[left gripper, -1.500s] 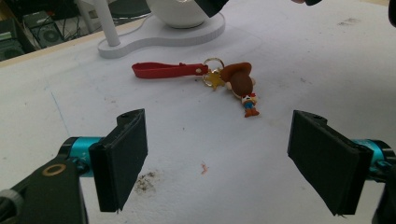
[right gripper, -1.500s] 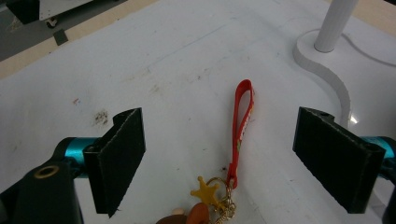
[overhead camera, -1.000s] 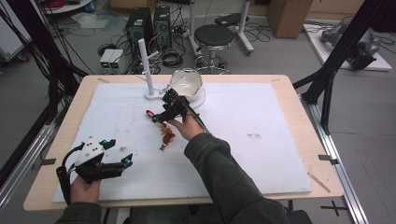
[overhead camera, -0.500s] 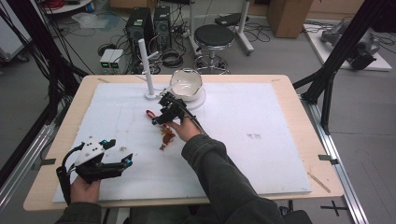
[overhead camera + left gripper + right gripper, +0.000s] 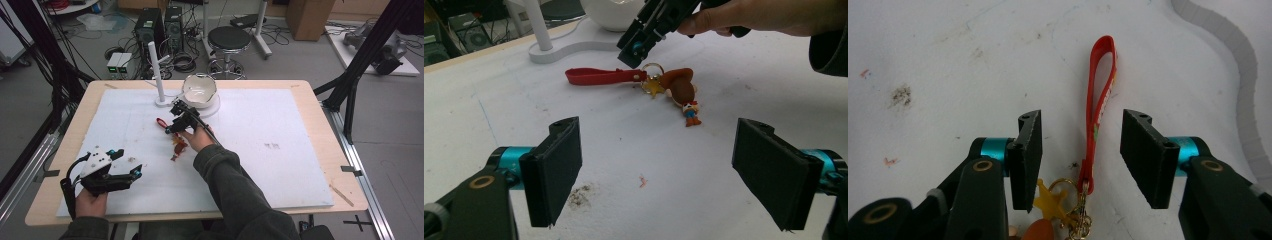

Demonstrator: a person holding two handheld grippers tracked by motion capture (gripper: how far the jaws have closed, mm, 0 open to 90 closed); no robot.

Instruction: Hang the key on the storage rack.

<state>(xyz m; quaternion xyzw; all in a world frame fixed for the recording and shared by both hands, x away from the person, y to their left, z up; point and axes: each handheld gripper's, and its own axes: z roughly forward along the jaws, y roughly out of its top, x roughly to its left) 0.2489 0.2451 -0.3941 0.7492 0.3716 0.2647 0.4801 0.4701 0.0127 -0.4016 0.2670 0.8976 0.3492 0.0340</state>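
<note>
Right jaws: closing in just now, pads not yet touching, red strap (image 5: 1099, 100) running up between them.
Right gripper (image 5: 171, 128): tipped down over the keychain, hand behind it on the white mat (image 5: 280, 115).
Strap: flat on the mat, loop end away from the gripper, lower end clipped to a gold ring (image 5: 1067, 187).
Charms: yellow star (image 5: 1050, 202) just beside the left pad; brown figure (image 5: 681, 87) lying past the ring in the left gripper view.
Left jaws: spread wide, nothing between them.
Left gripper (image 5: 131, 176): low at the near left of the mat, well apart from the keychain.
Behind: white bowl (image 5: 199, 89) and white post (image 5: 156, 70) near the table's far edge.
</note>
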